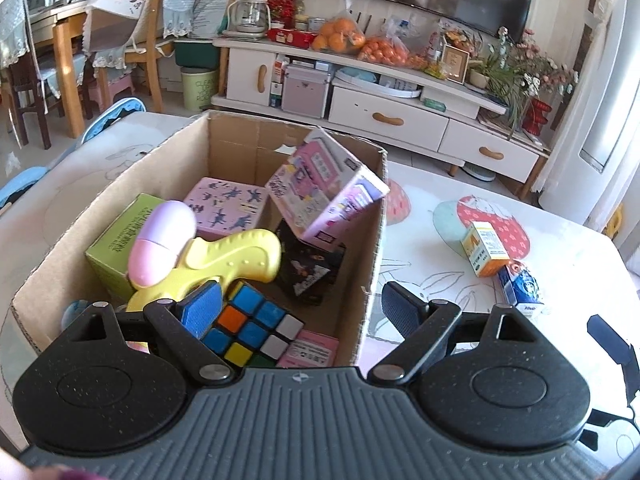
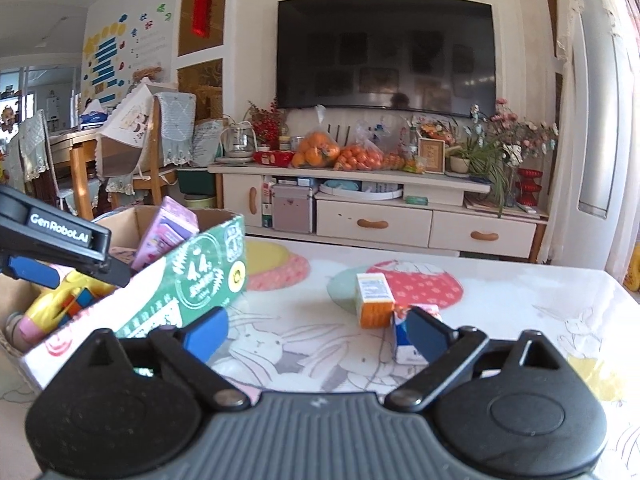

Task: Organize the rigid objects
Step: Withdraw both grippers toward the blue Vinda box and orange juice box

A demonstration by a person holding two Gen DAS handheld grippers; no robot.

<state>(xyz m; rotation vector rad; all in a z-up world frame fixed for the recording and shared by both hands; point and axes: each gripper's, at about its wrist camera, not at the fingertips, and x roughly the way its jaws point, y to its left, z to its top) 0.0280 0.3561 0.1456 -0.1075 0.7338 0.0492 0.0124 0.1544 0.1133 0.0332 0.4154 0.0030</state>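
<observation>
A cardboard box [image 1: 372, 240] holds a Rubik's cube [image 1: 252, 326], a yellow toy [image 1: 240, 256] with a pink and lilac capsule [image 1: 160, 244], a green carton [image 1: 116, 236] and pink boxes [image 1: 324, 188]. My left gripper [image 1: 300, 308] is open over the box's near corner: one finger is inside beside the cube, the other outside the wall. On the table lie a small orange box [image 2: 374, 300] and a blue and white box [image 2: 400, 344]. My right gripper [image 2: 318, 336] is open just before them, with its right finger in front of the blue and white box.
The box's green printed side [image 2: 200, 284] stands just left of my right gripper. A left gripper finger [image 2: 108, 268] reaches over the box. The table cover [image 2: 520, 312] has rabbit and fruit prints. A TV cabinet [image 2: 360, 216] with bags of oranges stands beyond the table's far edge.
</observation>
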